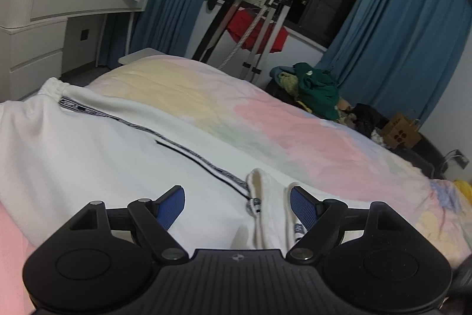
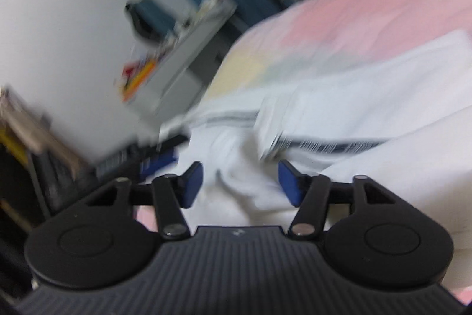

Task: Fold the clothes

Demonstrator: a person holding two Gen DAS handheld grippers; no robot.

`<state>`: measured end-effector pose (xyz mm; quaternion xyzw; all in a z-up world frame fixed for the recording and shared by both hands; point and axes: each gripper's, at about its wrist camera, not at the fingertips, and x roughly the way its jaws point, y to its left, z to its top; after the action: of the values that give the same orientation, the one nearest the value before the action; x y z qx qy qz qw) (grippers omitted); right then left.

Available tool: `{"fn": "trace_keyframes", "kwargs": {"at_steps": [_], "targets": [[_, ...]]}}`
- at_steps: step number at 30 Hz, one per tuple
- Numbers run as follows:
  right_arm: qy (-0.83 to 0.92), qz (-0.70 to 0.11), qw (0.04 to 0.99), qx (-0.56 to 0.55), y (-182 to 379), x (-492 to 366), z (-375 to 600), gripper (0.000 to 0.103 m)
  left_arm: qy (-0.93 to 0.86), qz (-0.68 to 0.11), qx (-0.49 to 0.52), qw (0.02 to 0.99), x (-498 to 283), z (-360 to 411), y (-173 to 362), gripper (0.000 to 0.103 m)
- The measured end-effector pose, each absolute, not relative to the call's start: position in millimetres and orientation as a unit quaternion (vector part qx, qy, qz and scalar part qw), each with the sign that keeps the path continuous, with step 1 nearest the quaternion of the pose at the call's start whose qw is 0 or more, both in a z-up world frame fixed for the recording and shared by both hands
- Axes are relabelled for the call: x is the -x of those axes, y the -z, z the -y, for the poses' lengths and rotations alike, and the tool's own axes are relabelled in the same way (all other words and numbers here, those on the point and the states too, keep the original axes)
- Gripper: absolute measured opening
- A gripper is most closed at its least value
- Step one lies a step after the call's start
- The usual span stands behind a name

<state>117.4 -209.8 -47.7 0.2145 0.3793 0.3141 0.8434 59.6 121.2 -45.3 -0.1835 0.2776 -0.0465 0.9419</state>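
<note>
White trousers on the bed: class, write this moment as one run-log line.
garment: white trousers flat on bed | left gripper: open over hem | right gripper: open, view blurred

Both tongs, left (image 1: 237, 204) and right (image 2: 240, 182), are black ribbed bodies with blue-padded fingers, silver pivot screws.

You can read no text in either view. The patterned tape (image 1: 129, 124) along the white garment (image 1: 73, 155) seems to carry lettering, but it is too small to make out. Toward the far right corner of the bed (image 1: 295, 120), the brown box (image 1: 401, 132) shows only dark dots. Your right wrist view is blurred.
</note>
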Motion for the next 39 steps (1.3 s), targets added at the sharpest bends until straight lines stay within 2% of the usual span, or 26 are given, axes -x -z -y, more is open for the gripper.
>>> {"fn": "trace_keyframes", "kwargs": {"at_steps": [2,8,15,23,25,26,28,30,39], "targets": [[-0.295,-0.404,0.85,-0.163,50,-108,196,0.042,0.06,-0.273,0.187,0.942,-58,-121,44,0.08],[-0.263,-0.441,0.846,-0.146,59,-98,194,0.03,0.112,-0.274,0.177,0.939,-70,-109,38,0.08],[-0.291,-0.419,0.852,-0.122,60,-85,200,0.027,0.167,-0.342,0.142,0.914,-131,-70,44,0.073],[-0.32,-0.396,0.855,-0.103,55,-81,203,0.027,0.195,-0.427,0.139,0.872,-207,-45,74,0.046],[-0.325,-0.392,0.854,-0.109,55,-84,204,0.027,0.195,-0.442,0.13,0.866,-219,-39,79,0.03],[-0.327,-0.39,0.854,-0.111,55,-85,205,0.027,0.193,-0.449,0.122,0.864,-222,-35,81,0.026],[-0.33,-0.384,0.855,-0.116,54,-86,206,0.027,0.186,-0.458,0.103,0.863,-228,-27,84,0.008],[-0.332,-0.377,0.856,-0.121,54,-87,208,0.027,0.178,-0.457,0.08,0.868,-232,-20,83,0.005],[-0.335,-0.331,0.873,-0.13,47,-81,209,0.027,0.159,-0.454,0.072,0.874,-238,-25,87,0.005]]}}
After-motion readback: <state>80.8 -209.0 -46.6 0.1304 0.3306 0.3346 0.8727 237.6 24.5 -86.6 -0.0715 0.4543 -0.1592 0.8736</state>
